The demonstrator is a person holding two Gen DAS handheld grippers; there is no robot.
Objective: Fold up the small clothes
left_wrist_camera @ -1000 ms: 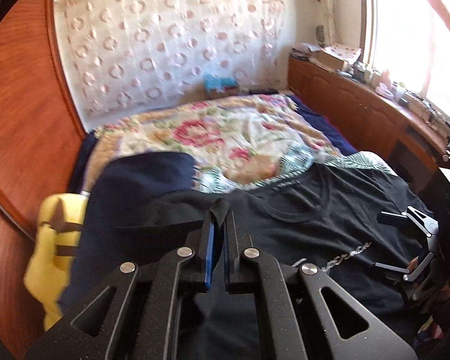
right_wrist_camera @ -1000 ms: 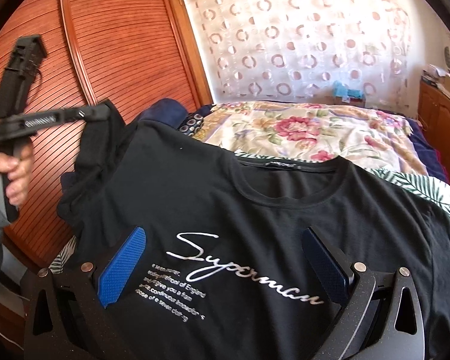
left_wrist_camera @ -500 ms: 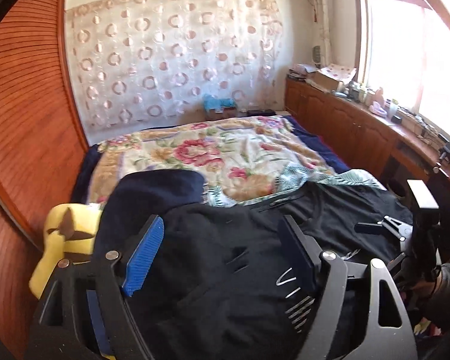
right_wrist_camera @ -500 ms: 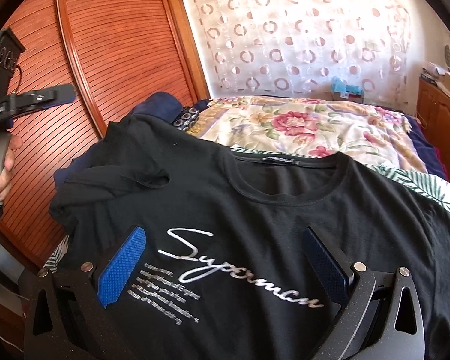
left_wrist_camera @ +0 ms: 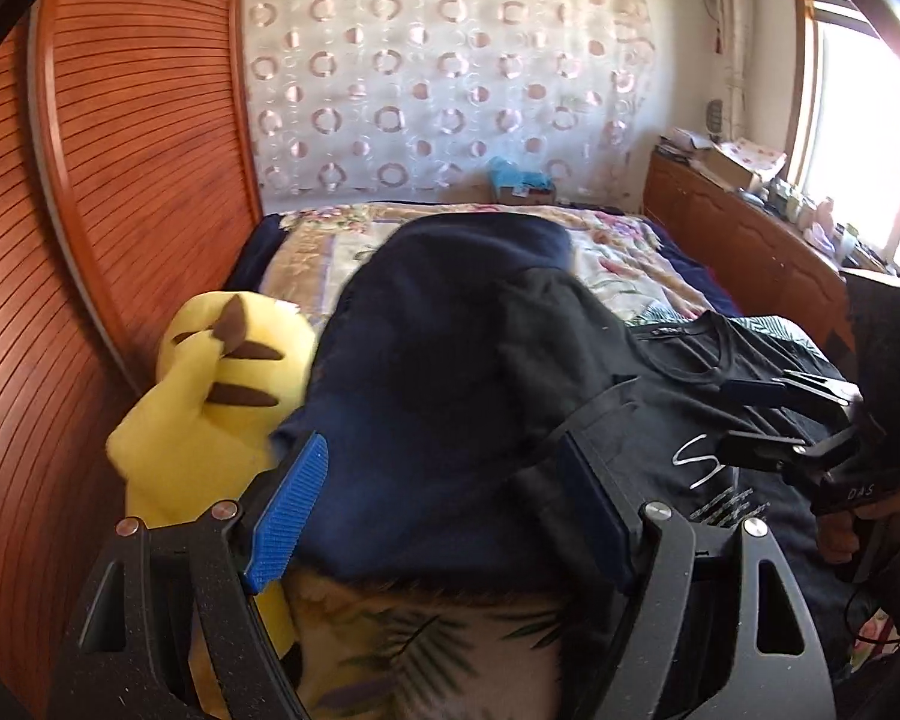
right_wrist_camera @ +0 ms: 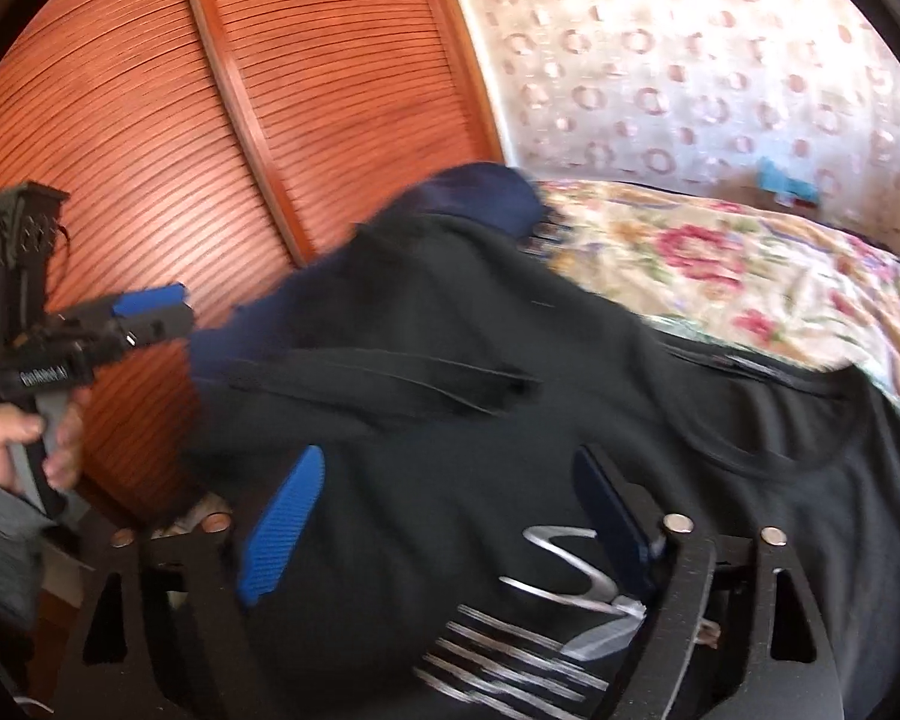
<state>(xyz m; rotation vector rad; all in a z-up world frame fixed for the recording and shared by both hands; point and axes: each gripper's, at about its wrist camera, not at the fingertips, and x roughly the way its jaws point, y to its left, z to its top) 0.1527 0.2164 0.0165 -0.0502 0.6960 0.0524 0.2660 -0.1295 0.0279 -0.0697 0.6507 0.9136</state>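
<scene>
A black T-shirt [right_wrist_camera: 570, 420] with silver lettering lies flat on the bed, its left sleeve [right_wrist_camera: 378, 384] folded inward across the chest. It partly overlaps a navy garment [left_wrist_camera: 438, 324] beside it. My left gripper [left_wrist_camera: 444, 510] is open, hovering over the navy garment and the shirt's left edge, gripping nothing. In the right wrist view a hand holds the left gripper [right_wrist_camera: 150, 312] off the shirt's left side. My right gripper [right_wrist_camera: 450, 528] hangs over the print with the jaws closing; shirt fabric lies beneath them, unpinched. The right gripper [left_wrist_camera: 750, 420] also shows at the right.
A yellow plush toy [left_wrist_camera: 210, 396] sits at the bed's left edge against the slatted wooden wardrobe door [right_wrist_camera: 270, 120]. A floral bedspread [right_wrist_camera: 720, 264] covers the far bed. A wooden cabinet [left_wrist_camera: 750, 252] with clutter runs under the window on the right.
The left gripper opened, let go of the sleeve and swung left toward the plush toy. The sleeve now lies folded on the shirt. The right gripper moved left over the print, its jaws narrower.
</scene>
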